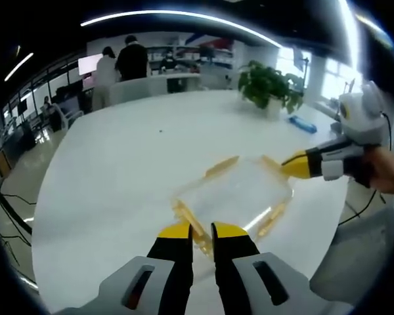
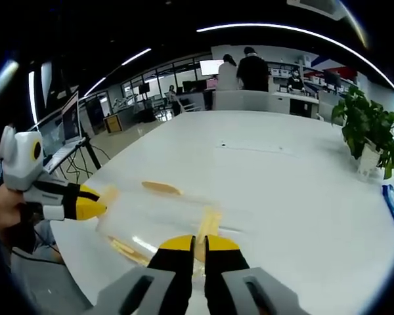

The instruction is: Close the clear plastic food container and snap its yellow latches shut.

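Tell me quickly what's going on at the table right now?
A person is working a clear container with yellow latches on a white table, a gripper in each hand. The left gripper sits at a latch on one side of it, jaws nearly together; whether it grips the latch is unclear. The right gripper is at another latch, jaws also close together. A potted plant stands further back.

The left gripper point(image 1: 201, 231) is held low with its yellow-tipped jaws nearly closed; the right gripper point(image 2: 199, 244) is likewise narrowed, each gripped by a hand point(image 1: 387, 172)
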A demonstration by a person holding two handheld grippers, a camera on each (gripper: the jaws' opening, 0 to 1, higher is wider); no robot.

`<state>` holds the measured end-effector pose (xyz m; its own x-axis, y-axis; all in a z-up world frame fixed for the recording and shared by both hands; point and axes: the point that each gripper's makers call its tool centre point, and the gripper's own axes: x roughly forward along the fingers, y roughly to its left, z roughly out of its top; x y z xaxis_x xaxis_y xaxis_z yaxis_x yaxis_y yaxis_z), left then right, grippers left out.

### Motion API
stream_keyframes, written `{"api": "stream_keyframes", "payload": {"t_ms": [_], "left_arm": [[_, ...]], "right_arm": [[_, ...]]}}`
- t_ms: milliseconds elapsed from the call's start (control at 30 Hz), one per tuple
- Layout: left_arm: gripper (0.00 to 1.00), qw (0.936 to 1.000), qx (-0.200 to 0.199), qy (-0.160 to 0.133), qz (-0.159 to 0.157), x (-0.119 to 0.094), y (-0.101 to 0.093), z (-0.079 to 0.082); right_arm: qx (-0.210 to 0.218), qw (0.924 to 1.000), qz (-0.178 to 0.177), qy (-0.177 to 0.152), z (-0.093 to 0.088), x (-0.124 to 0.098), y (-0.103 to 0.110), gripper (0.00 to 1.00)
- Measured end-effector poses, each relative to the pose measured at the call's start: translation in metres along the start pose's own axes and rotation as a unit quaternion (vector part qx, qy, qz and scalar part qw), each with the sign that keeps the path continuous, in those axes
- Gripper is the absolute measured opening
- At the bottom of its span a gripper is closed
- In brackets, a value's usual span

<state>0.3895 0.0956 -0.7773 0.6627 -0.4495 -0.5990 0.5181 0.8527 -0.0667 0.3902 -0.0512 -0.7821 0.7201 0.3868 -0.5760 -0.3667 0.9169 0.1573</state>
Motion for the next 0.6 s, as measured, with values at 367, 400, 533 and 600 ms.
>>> {"api": "stream_keyframes", "payload": {"t_ms": [367,400,533,600], "left_arm": [[0.07,0.9998,-0.016,-0.008,-0.011,0.007,-0.008,0.006],[0.07,0.9998,-0.016,-0.008,-0.012,0.007,-0.009,0.006],[0.07,0.9998,-0.014,-0.007,-0.016,0.011,-0.012,0.006],[0.08,0.9997,-0.013,-0.006,-0.018,0.012,-0.014,0.006]], "right_arm": [[0.003,0.9999,-0.011,-0.002,0.001,-0.002,-0.013,0.01],[0.003,0.9999,-0.011,-0.002,0.001,-0.003,-0.013,0.01],[0.004,0.9999,-0.015,0.001,-0.001,-0.003,-0.017,0.01],[0.004,0.9998,-0.017,0.002,-0.001,-0.004,-0.019,0.0]]}}
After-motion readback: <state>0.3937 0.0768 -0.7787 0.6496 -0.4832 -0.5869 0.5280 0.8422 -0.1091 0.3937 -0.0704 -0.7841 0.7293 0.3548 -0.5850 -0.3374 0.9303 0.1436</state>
